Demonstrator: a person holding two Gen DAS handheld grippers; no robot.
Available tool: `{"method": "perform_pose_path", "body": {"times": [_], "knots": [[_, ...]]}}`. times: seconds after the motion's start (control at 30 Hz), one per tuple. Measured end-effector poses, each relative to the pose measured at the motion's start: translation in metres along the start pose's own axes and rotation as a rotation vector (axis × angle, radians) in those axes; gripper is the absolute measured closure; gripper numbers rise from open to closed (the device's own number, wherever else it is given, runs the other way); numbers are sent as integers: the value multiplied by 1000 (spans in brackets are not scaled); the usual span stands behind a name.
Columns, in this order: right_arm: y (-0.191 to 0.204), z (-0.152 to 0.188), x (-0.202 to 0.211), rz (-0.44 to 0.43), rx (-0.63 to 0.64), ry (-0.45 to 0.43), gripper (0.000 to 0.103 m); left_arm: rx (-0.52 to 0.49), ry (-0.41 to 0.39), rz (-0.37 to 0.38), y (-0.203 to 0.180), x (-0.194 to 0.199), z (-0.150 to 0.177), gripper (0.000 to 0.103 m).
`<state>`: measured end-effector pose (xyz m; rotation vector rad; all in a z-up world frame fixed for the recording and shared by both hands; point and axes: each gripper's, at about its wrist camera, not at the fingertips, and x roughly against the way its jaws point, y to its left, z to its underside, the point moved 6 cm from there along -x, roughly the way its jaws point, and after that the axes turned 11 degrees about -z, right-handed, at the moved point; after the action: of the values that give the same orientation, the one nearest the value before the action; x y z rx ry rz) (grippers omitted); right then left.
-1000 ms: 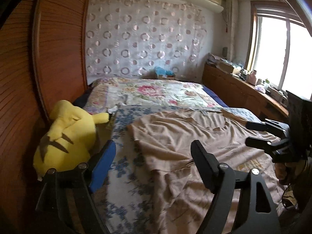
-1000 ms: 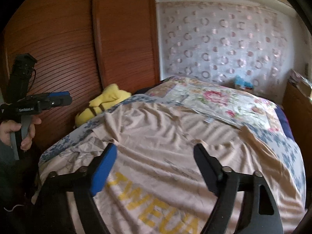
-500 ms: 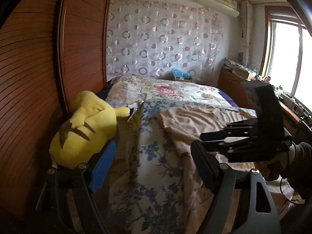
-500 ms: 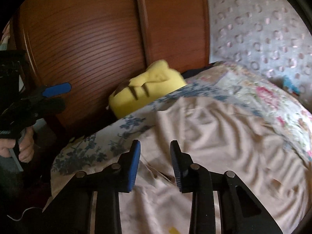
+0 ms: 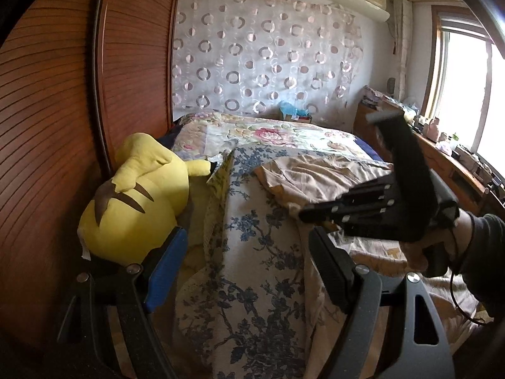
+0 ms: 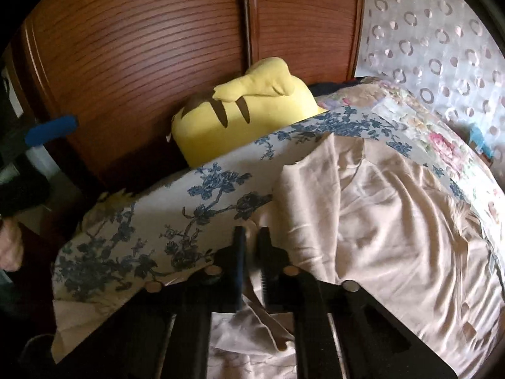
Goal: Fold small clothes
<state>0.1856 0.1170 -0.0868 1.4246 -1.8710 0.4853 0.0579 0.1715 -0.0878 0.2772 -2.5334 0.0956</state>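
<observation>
Now the right gripper (image 6: 251,246) has just been closing, pinching the crumpled beige shirt (image 6: 394,221); left gripper (image 5: 244,273) gapes empty.

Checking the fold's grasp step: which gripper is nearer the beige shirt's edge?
Right. The right gripper is shut on the beige shirt at its near edge. The left gripper is open above the blue floral sheet, beside the shirt, not touching it.

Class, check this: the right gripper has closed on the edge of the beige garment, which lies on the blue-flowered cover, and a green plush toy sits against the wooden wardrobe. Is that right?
One error: the plush toy is yellow, not green, as the right wrist view shows. The right gripper has just been closing, with the beige garment between its jaws, over the blue-flowered cover; the toy leans against the wooden wardrobe.
</observation>
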Motion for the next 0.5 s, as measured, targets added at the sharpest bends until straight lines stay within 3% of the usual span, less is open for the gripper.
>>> {"method": "perform_pose_path", "body": {"times": [0.27,0.4,0.5], "knots": [[-12,-3,38,-10,-85,-163,98,-19,12,20,-11,-3,5,23],[-29,7,53,66,-120,-211,98,-24,16,30,-17,-2,5,23],[-50,17,68,173,-182,-233,98,-29,20,43,-23,-3,5,23]]}}
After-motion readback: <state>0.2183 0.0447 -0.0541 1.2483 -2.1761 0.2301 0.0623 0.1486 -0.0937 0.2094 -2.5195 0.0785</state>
